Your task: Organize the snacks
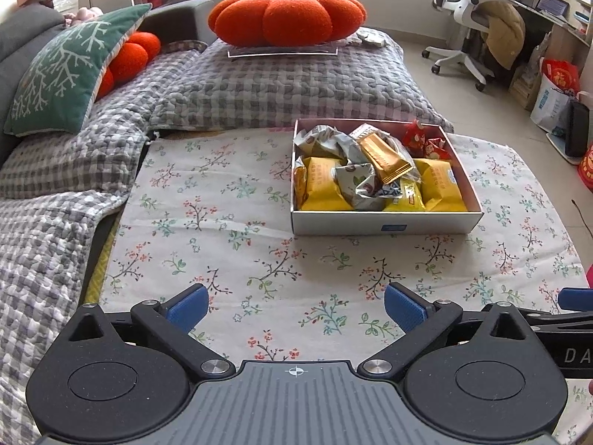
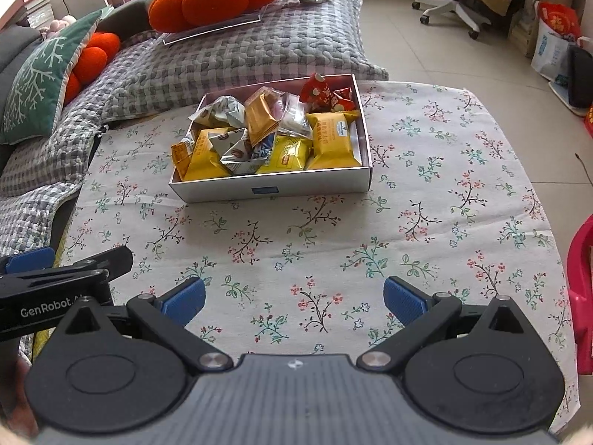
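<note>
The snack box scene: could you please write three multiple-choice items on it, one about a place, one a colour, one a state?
1. Where does the box stand?
A. on the floral cloth
B. on the floor
C. on the office chair

2. What colour is the round cushion behind the box?
A. blue
B. orange
C. white

3. How are the left gripper and right gripper?
A. both shut on snacks
B. one open, one shut
C. both open, empty

Answers: 1 A, the cloth shows all around the box; 2 B, orange with a green top; 3 C, bare cloth shows between the spread fingers.
</note>
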`<control>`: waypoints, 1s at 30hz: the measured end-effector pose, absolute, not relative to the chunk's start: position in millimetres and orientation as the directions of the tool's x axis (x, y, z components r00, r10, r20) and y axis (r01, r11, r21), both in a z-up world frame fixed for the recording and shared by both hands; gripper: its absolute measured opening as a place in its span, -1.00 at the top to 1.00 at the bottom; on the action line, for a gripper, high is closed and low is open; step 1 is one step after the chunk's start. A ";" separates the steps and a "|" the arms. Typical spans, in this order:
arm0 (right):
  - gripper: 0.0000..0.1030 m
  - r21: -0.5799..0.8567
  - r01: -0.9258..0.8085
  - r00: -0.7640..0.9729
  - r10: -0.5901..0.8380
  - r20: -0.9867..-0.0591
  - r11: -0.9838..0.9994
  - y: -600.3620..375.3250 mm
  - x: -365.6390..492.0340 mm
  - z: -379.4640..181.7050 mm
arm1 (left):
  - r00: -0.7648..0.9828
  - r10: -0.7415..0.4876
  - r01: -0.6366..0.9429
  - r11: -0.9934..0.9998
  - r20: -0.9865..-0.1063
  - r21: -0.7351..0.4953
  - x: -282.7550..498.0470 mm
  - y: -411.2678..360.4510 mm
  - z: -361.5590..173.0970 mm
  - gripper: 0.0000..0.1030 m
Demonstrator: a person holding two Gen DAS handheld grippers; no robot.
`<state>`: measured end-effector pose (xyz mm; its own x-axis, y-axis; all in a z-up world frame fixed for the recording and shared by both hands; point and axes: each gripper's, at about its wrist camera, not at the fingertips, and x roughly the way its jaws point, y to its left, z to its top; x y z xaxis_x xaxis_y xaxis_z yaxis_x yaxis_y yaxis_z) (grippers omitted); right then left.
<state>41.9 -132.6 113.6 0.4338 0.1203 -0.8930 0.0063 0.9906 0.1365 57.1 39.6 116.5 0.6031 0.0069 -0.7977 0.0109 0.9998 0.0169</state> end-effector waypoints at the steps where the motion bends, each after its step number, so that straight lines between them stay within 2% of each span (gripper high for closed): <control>1: -0.99 0.135 0.004 0.433 0.120 -0.893 0.991 -132.4 41.8 113.6 | 0.604 0.005 0.013 1.000 -0.797 0.017 57.3 39.3 116.5 -0.98; 30: -0.99 0.134 0.008 0.431 0.118 -0.894 0.991 -131.8 42.0 113.8 | 0.602 0.009 0.019 0.999 -0.799 0.025 56.2 37.9 116.4 -1.00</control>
